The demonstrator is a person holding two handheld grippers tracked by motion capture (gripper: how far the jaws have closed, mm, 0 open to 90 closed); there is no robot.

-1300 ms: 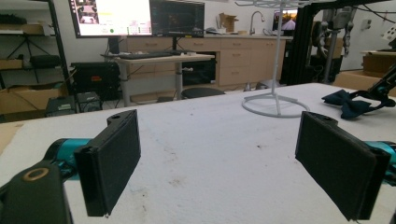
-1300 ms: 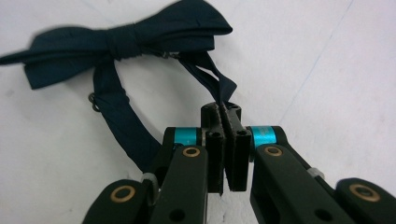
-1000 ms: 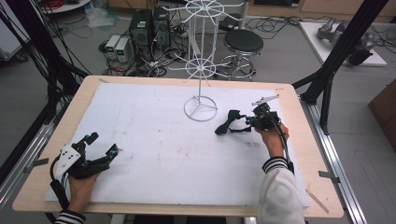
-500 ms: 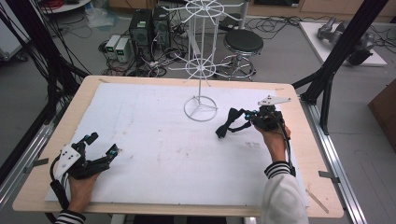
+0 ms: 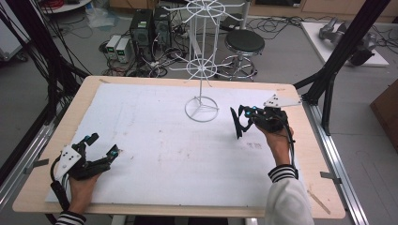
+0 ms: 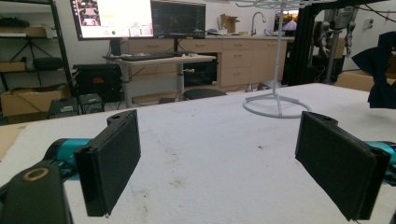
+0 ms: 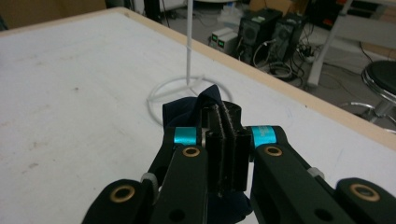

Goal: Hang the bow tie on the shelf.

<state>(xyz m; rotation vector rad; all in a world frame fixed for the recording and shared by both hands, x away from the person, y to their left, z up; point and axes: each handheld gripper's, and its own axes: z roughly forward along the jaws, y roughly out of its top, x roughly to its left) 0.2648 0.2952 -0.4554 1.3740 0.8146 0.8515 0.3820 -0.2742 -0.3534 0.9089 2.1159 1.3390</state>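
Here my right gripper [image 5: 240, 123] has its black jaws pressed together on a dark navy cloth [image 7: 187, 112], soft and crumpled, lifted off the white board [image 5: 155, 140] just beside the round base of a thin white wire stand [image 5: 202, 108]. My left gripper [image 5: 101, 149] rests near the board's front left edge, its flat padded jaws spread wide around nothing

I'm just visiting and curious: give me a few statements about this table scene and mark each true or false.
1. The right gripper is shut on a dark blue cloth. True.
2. The left gripper clamps the cloth too. False: its jaws stand open with nothing between them.
3. The white wire stand stands upright on the table. True.
4. The cloth hangs from the stand. False: the right gripper holds it beside the stand's base.
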